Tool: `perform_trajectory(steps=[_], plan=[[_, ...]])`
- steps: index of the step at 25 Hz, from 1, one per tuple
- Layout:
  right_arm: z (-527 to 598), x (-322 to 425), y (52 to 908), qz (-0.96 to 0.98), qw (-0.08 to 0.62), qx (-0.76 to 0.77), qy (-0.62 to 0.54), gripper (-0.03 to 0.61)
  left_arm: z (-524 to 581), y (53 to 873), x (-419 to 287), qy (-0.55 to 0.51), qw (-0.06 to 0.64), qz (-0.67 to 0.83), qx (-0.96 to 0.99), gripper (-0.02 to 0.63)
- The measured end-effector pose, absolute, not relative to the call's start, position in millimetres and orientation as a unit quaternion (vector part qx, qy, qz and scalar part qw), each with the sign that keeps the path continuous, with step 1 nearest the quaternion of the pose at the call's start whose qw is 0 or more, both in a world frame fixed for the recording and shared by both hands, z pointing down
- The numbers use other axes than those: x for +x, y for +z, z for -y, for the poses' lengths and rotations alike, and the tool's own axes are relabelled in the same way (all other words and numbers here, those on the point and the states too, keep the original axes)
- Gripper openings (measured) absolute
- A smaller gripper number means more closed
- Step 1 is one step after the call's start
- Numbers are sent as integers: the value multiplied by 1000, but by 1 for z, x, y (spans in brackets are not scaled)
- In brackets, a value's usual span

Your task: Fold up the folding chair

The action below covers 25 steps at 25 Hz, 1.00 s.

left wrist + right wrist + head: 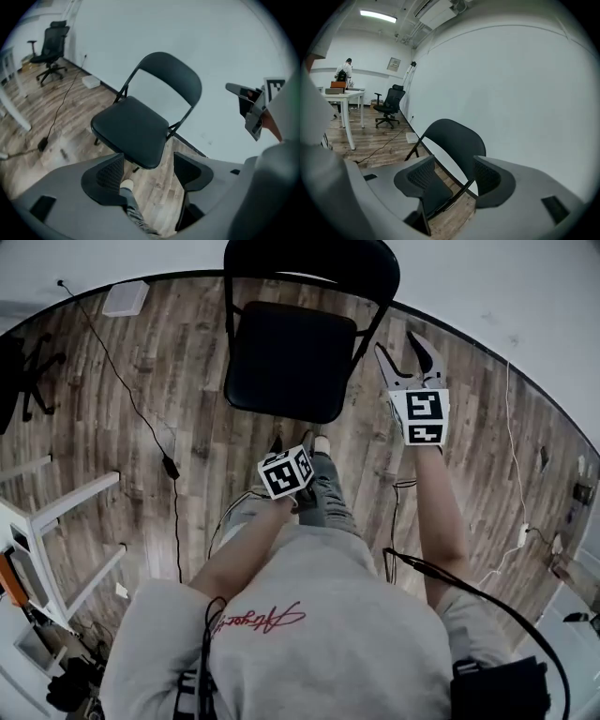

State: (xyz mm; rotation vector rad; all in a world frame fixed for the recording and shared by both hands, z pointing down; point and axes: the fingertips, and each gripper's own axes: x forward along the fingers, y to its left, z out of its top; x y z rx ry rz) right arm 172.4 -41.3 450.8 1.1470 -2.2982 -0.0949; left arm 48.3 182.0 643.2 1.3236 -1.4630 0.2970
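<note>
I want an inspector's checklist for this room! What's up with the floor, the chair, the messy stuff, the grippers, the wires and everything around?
Surface: wood-pattern floor.
Job's things: black folding chair, unfolded, standing on its legs near the wall.
Clutter: flat white box on the floor by the wall.
Grippers: left gripper open, nothing held; right gripper open, nothing held; neither touches the chair.
Cables: black cable running across the floor; white cable at the right.
Surroundings: white wall, office chair, white table, a person far off.
</note>
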Motion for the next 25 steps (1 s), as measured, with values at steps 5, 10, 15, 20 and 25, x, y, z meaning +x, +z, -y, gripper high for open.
perform_trajectory(steps=[5,10,15,20,25], plan=[[101,195,482,851,292,434,-46,238,-162,725,47,41,643,643,415,331],[147,217,546,843,307,442,-15,241,-162,807,26,18,685,656,317,331],[183,228,593,839,311,445,41,253,-169,849,28,-17,719,626,301,383],[206,215,580,857,299,419,35,264,-178,850,31,-75,722,571,383,407],[243,196,541,879,335,339,23,275,-146,850,50,-101,739,510,428,416]])
